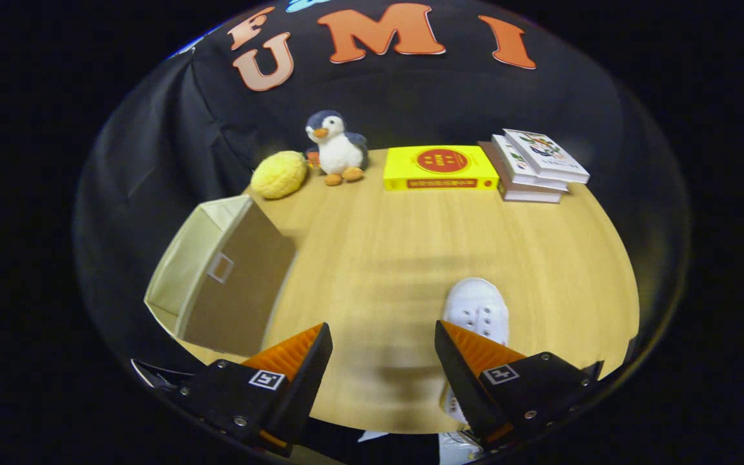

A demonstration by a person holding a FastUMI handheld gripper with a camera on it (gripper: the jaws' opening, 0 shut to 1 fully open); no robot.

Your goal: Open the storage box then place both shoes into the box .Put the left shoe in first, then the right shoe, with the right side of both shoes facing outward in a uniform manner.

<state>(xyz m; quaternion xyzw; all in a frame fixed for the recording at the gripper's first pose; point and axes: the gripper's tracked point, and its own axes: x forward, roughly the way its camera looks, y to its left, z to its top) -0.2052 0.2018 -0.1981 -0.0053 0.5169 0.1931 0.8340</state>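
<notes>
The tongs (383, 339) are wide open and hold nothing, with the white shoe (477, 310) on the counter (411, 245) just behind one finger. The storage box (217, 274) sits far from the shoe. If the tongs close now, they may only bump the shoe's side and push it away.

We see a light wooden tabletop (411, 245); along its far edge lie a yellow round cushion (279, 174), a plush penguin (336, 147), a yellow book (440, 167) and a stack of books (535, 168); a beige storage box (217, 274) sits at its left edge; a white shoe (477, 310) lies nearer, partly behind one of the fingers.
</notes>
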